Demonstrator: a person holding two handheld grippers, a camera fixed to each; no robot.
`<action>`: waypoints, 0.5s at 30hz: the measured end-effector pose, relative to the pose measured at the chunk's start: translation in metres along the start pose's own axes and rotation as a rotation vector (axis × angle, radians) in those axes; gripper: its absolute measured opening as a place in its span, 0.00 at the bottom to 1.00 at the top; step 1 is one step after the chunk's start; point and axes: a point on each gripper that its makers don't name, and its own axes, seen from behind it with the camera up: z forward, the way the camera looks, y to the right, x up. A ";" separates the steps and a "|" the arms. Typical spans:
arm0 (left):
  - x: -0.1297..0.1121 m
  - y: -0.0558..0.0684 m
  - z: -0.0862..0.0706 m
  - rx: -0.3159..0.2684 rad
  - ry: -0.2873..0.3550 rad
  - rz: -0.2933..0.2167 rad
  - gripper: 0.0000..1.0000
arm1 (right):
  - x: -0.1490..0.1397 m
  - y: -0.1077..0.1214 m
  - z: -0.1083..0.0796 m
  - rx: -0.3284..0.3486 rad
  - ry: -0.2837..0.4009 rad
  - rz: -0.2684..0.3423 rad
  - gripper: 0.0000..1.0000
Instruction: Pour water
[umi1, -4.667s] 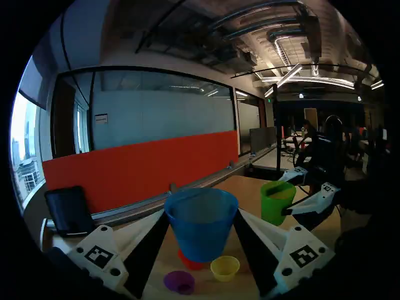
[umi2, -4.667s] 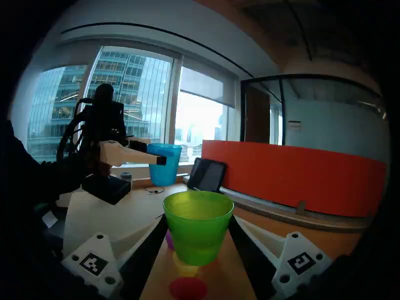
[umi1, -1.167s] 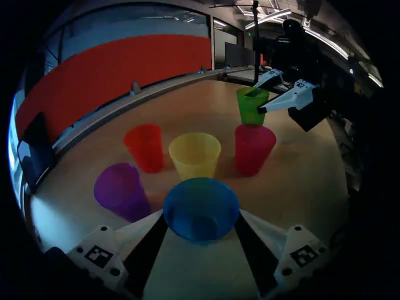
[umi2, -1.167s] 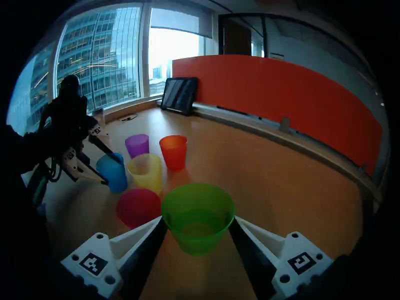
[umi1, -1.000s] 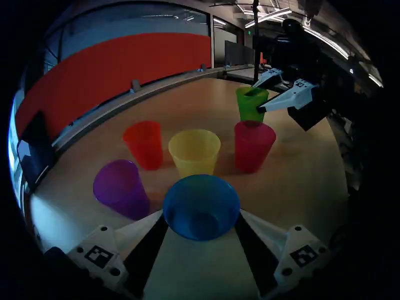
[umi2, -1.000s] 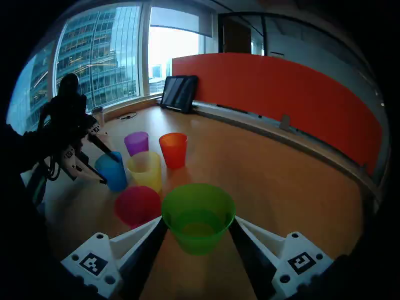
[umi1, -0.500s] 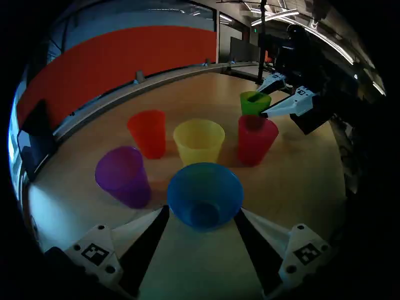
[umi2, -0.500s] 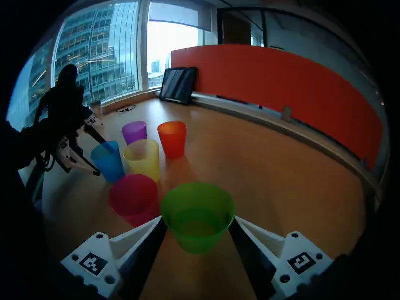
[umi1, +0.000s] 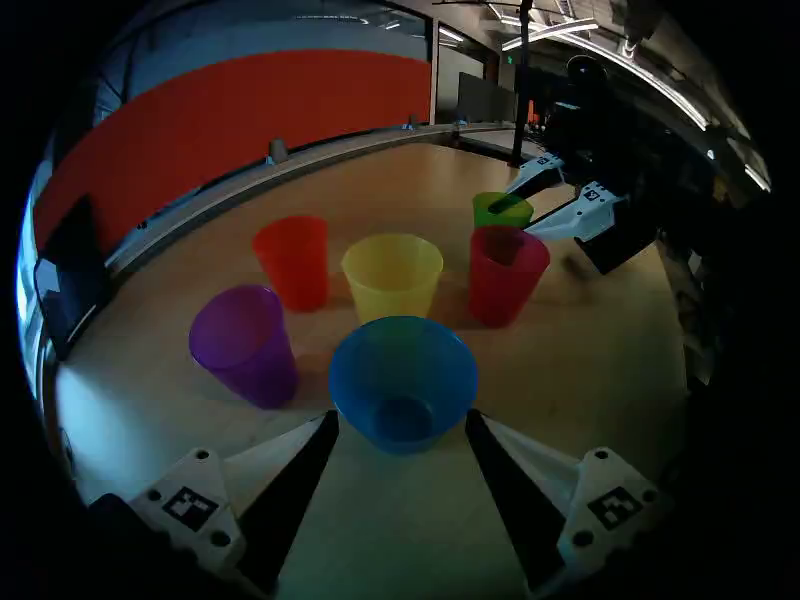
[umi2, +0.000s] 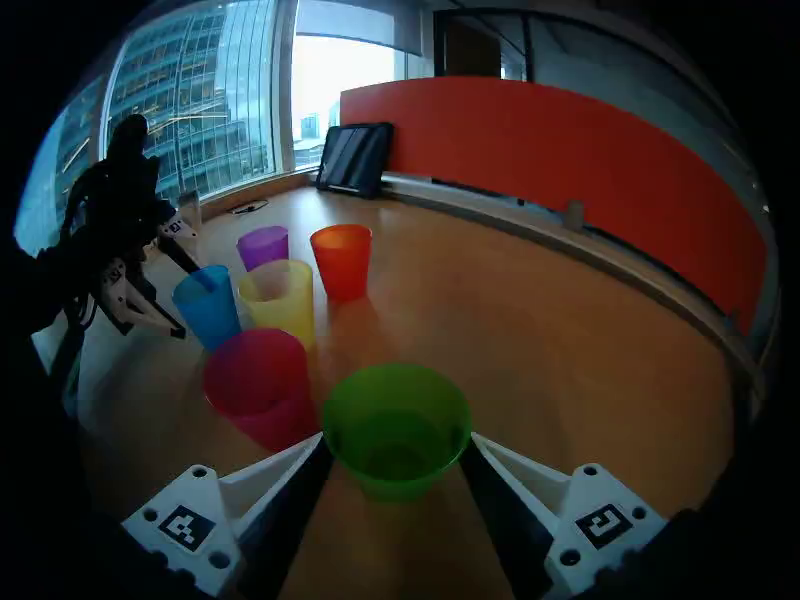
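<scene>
My left hand-held gripper (umi1: 400, 418) clamps blue cup (umi1: 403, 375) mid-wall, right hand-held gripper (umi2: 397, 440) clamps green cup (umi2: 396, 420), both low at tabletop (umi1: 600, 330). Thin plastic, probably light, squashy: squeeze gently, below rim

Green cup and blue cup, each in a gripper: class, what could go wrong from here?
1. The green cup in the right gripper is close beside the red cup; tilting it might knock that over.
2. The blue cup in the left gripper is near the purple cup and yellow cup; a pour could miss.
</scene>
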 end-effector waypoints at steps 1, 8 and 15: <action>0.000 0.000 0.000 0.000 0.000 0.000 0.94 | -0.001 0.000 0.000 -0.001 -0.001 0.000 0.89; -0.001 0.001 -0.001 -0.001 -0.005 0.004 0.94 | -0.004 -0.001 -0.002 -0.003 -0.002 -0.004 0.91; -0.001 0.001 -0.005 0.006 0.000 -0.001 0.94 | -0.007 -0.001 -0.008 -0.016 -0.002 -0.004 1.00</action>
